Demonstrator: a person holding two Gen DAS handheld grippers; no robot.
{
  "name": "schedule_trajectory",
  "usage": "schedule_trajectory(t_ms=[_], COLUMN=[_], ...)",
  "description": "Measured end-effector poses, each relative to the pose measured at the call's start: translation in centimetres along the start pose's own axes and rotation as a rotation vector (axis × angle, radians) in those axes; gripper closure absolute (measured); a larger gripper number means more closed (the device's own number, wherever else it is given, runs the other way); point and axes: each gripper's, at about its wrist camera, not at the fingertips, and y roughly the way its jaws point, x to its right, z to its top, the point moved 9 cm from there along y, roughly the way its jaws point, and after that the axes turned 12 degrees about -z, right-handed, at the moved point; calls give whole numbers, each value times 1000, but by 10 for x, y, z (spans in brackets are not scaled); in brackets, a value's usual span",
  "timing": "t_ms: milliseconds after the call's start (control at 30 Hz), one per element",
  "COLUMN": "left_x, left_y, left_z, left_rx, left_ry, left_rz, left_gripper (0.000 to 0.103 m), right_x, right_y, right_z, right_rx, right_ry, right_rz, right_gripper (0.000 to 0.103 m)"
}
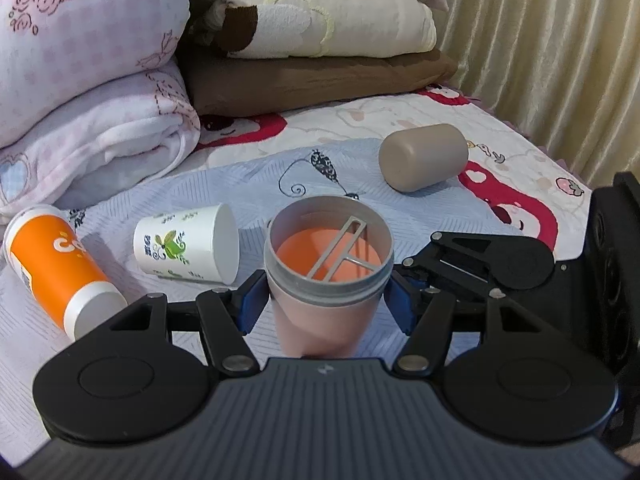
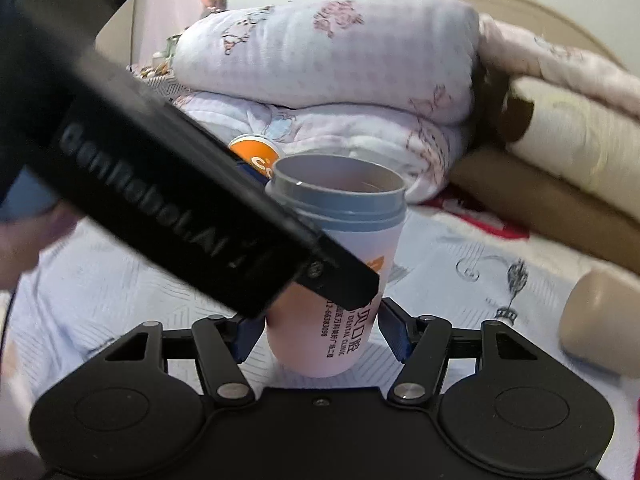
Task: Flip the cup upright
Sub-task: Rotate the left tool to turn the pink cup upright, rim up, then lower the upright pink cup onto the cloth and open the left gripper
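A pink cup with a grey threaded rim (image 1: 326, 280) stands upright on the bed, mouth up, a grey strainer piece inside over an orange bottom. It also shows in the right wrist view (image 2: 340, 256). My left gripper (image 1: 326, 304) has its blue pads on both sides of the cup just below the rim, apparently touching it. My right gripper (image 2: 320, 334) straddles the cup's lower body with small gaps at each pad. The left gripper's black body (image 2: 160, 184) crosses the right wrist view and hides part of the cup.
A white floral paper cup (image 1: 188, 244), an orange-and-white cup (image 1: 60, 268) and a beige cup (image 1: 424, 156) lie on their sides on the bedspread (image 1: 260, 184). Folded quilts and blankets (image 1: 100, 80) are stacked behind. A curtain (image 1: 560, 60) hangs at the right.
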Motion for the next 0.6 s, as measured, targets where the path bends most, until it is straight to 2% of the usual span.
schedule_trajectory(t_ms=[100,333,600], left_x=[0,4,14], left_y=[3,0,0], left_z=[-6,-10,-16], left_rx=[-14,6,-27], left_ry=[-7,-1,65], left_rz=[1,14,32], left_gripper=[41,42,40], right_x=[1,-6,-6], right_y=[4,0,-4], right_z=[-3,-9,-10], right_rx=[-15,-10,-14], right_ry=[4,-19,-24], right_rz=[13,16,18], right_gripper=[37,36,37])
